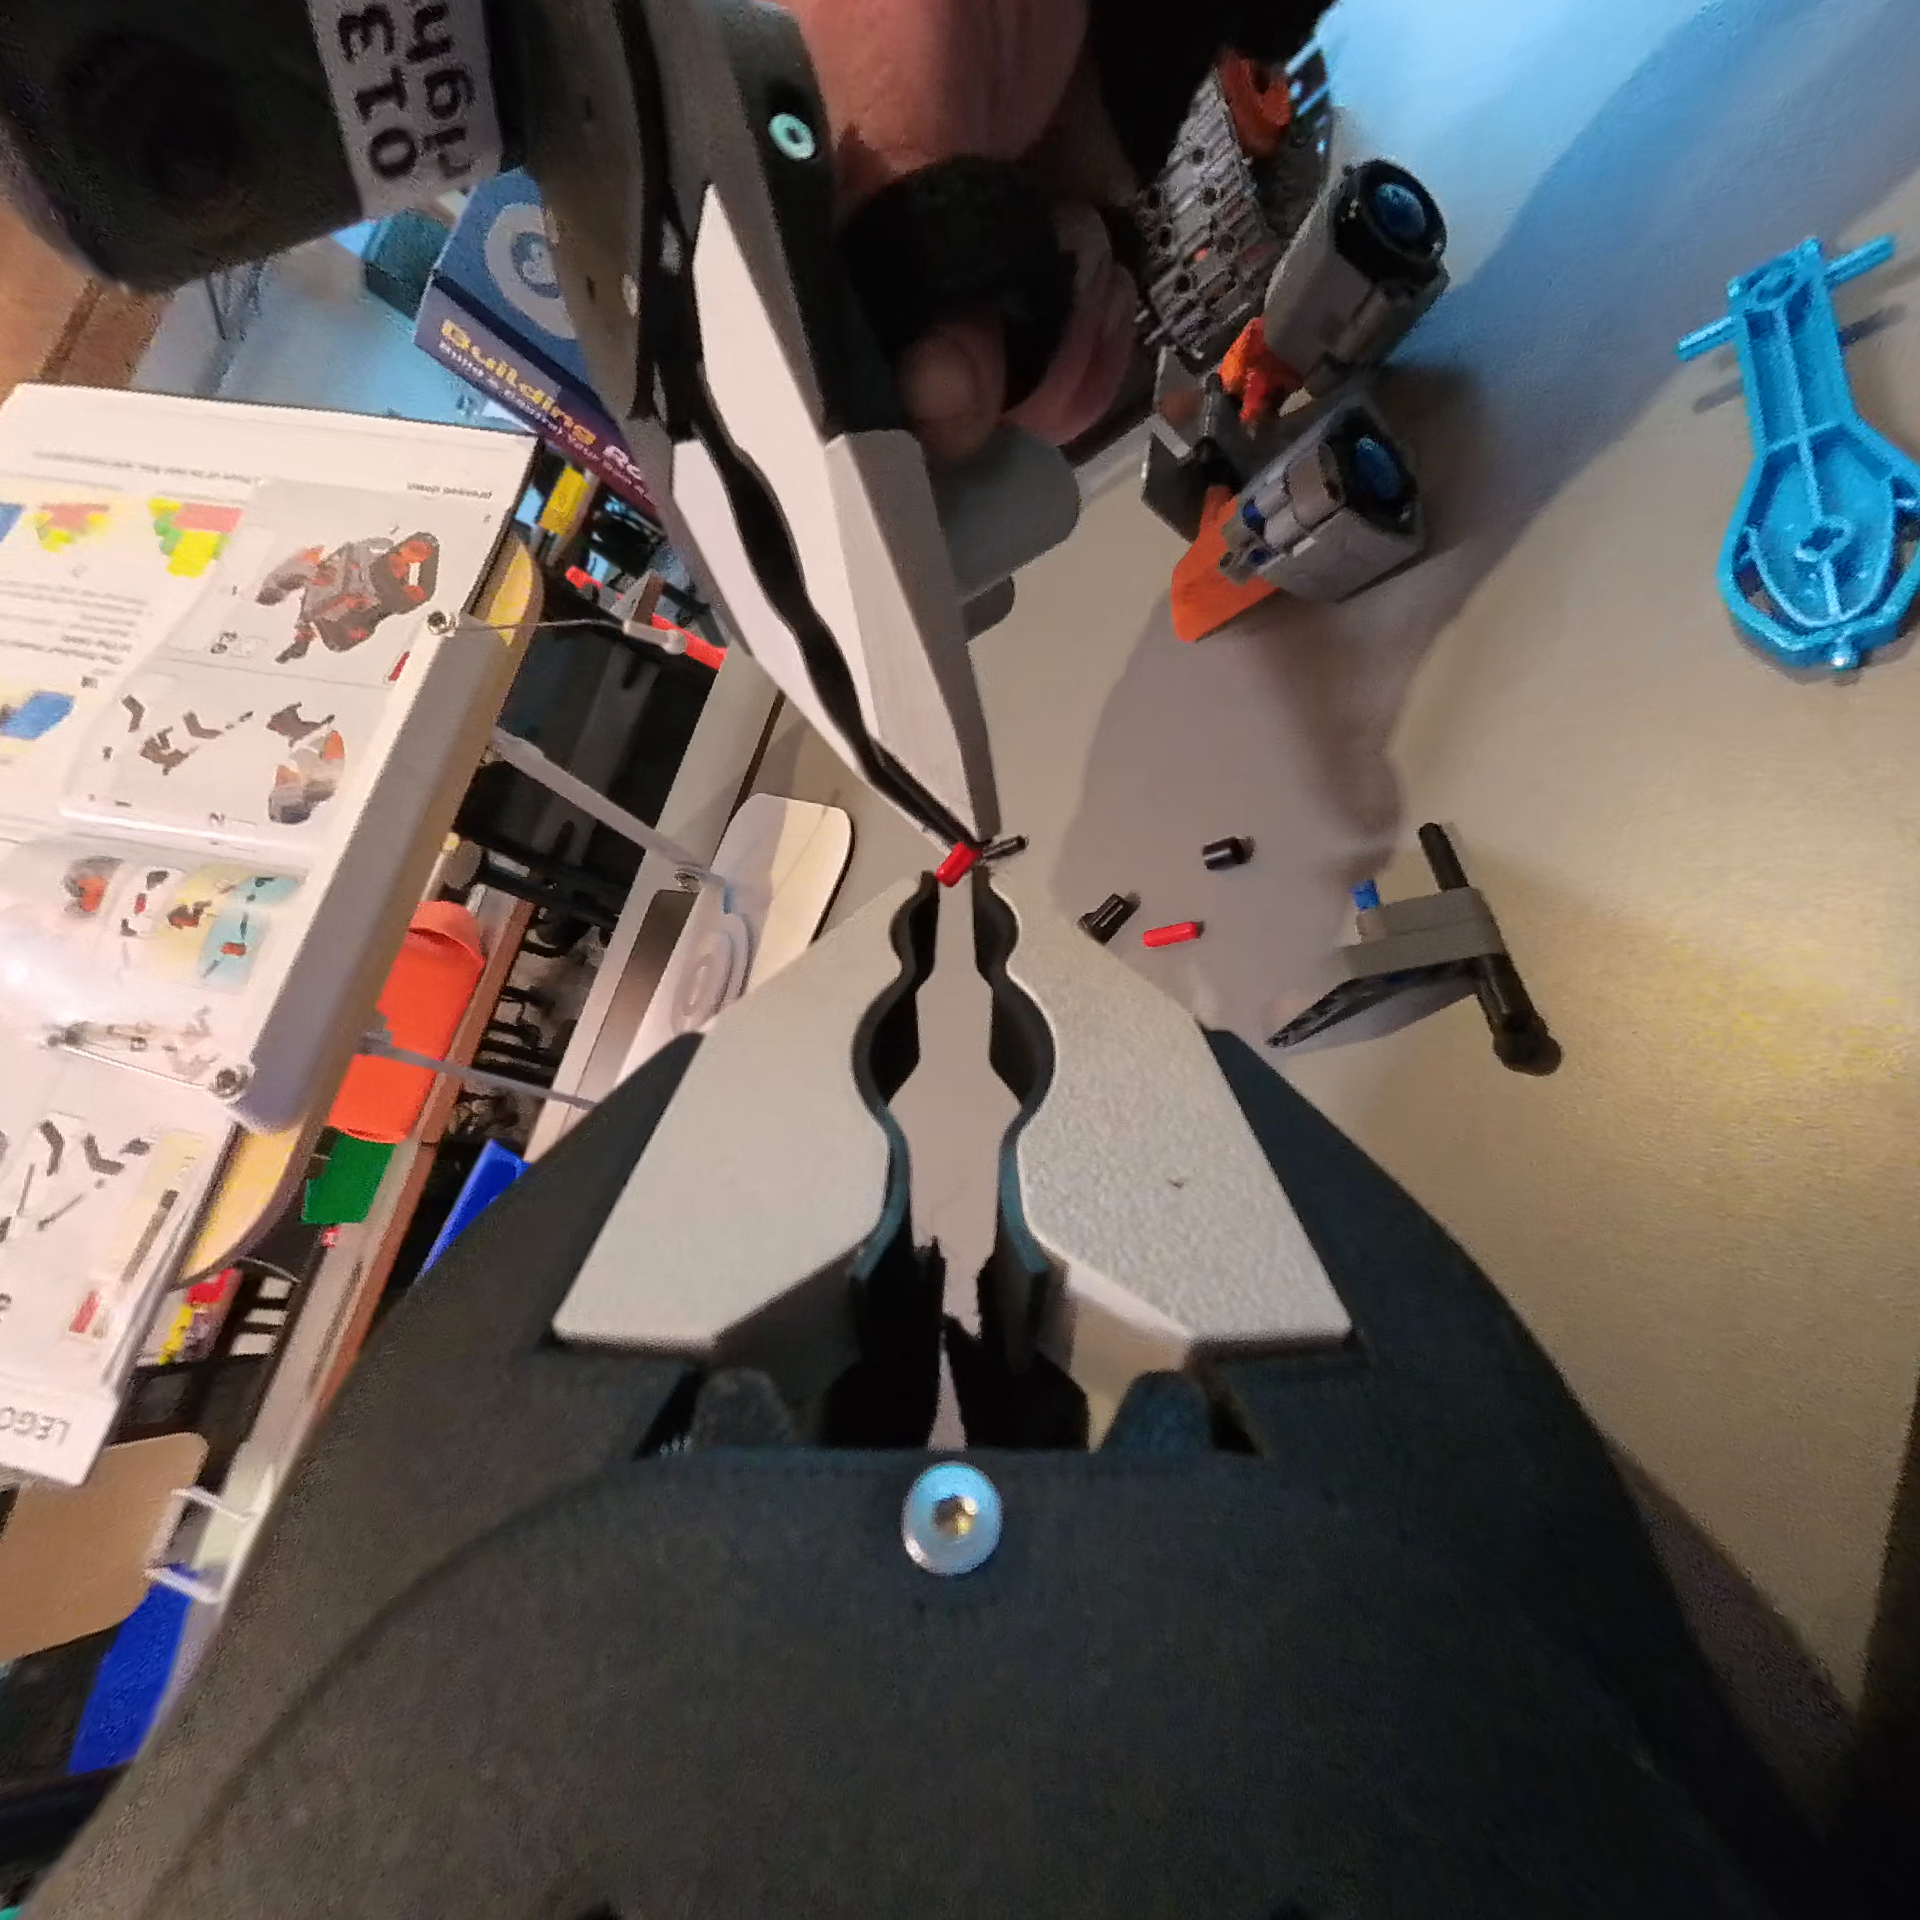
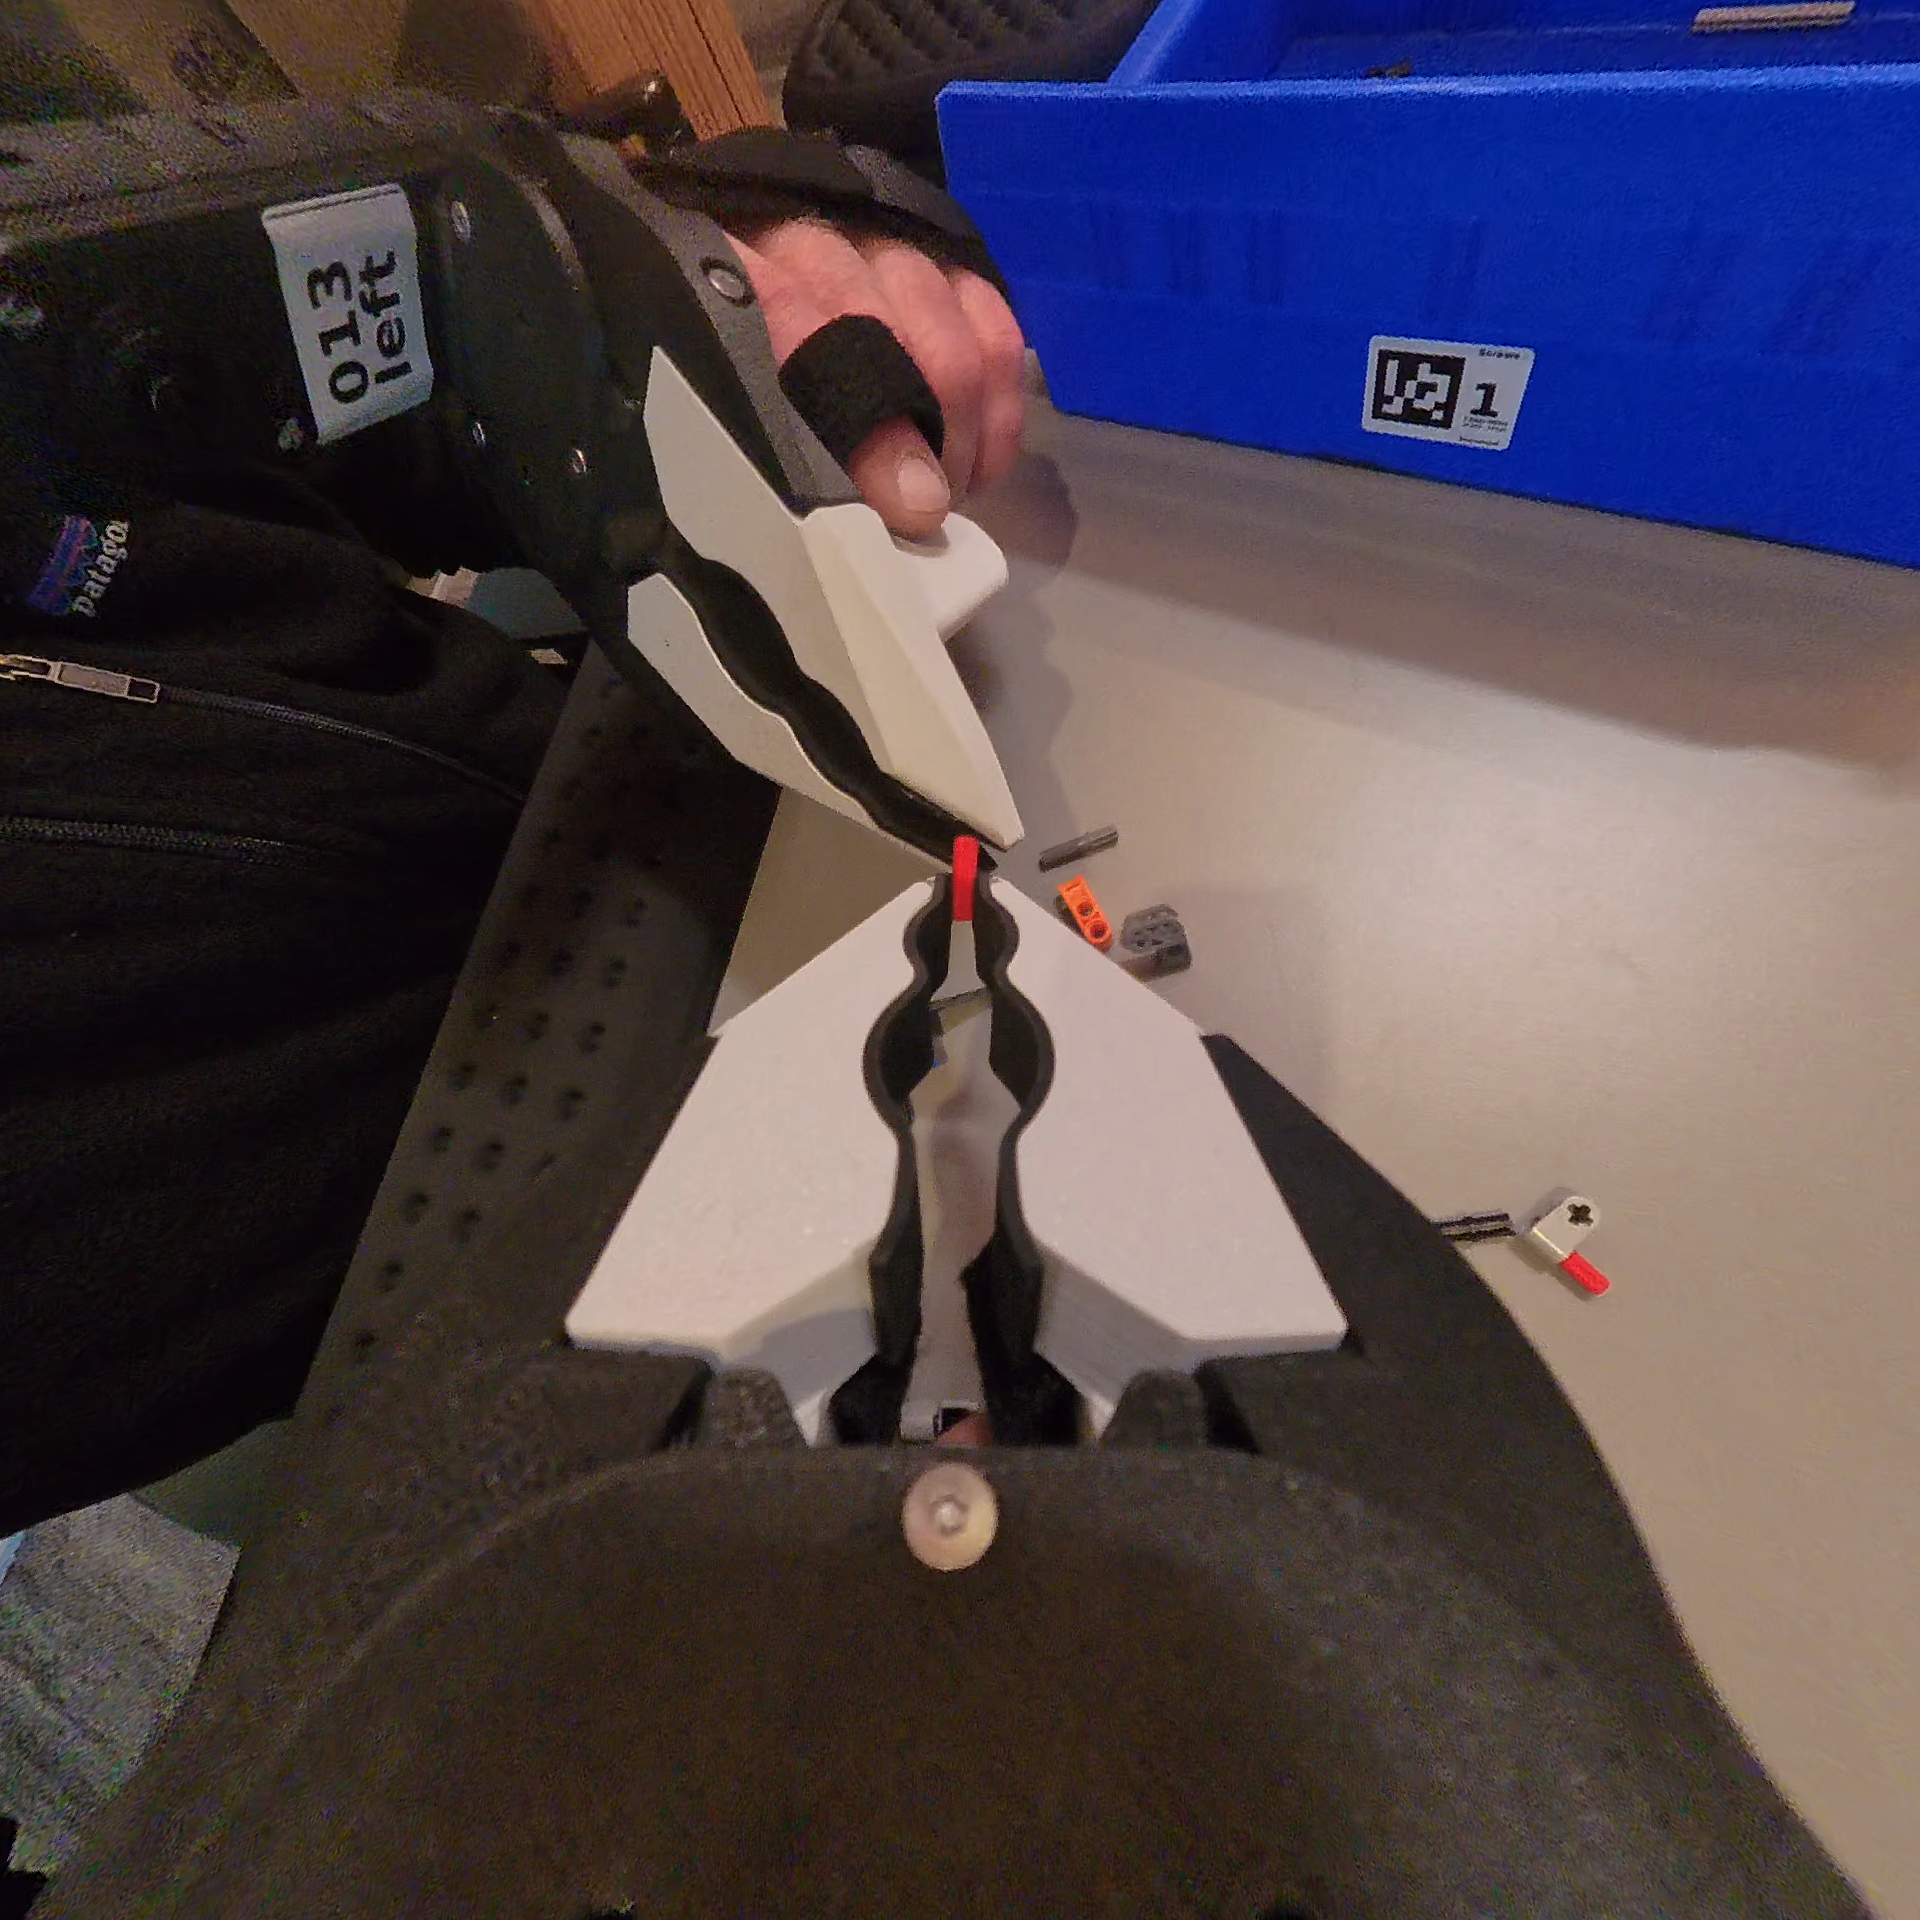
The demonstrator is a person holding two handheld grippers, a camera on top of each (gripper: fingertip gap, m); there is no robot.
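Observation:
A small red pin point(image 1: 954, 864) hangs in the air between the two grippers, tip to tip above the grey table point(image 1: 1558, 1195). My left gripper point(image 1: 954, 891) is closed on one end. My right gripper point(image 1: 982, 836) comes down from above, jaws together at the pin's other end, with a small black piece point(image 1: 1004, 847) at its tip. In the right wrist view the red pin point(image 2: 964, 883) stands upright between the tips of my right gripper point(image 2: 961, 902). My left gripper point(image 2: 982, 847) meets the pin's top from the upper left.
Loose black pins point(image 1: 1226, 852), a red pin point(image 1: 1172, 933), a grey connector on a black axle point(image 1: 1434, 935), a motor assembly point(image 1: 1330, 520) and a blue tool point(image 1: 1808, 499) lie on the table. An instruction booklet point(image 1: 208, 727) stands left. A blue bin point(image 2: 1351, 260) stands behind small parts point(image 2: 1086, 909). The grippers are tip to tip, or close to it.

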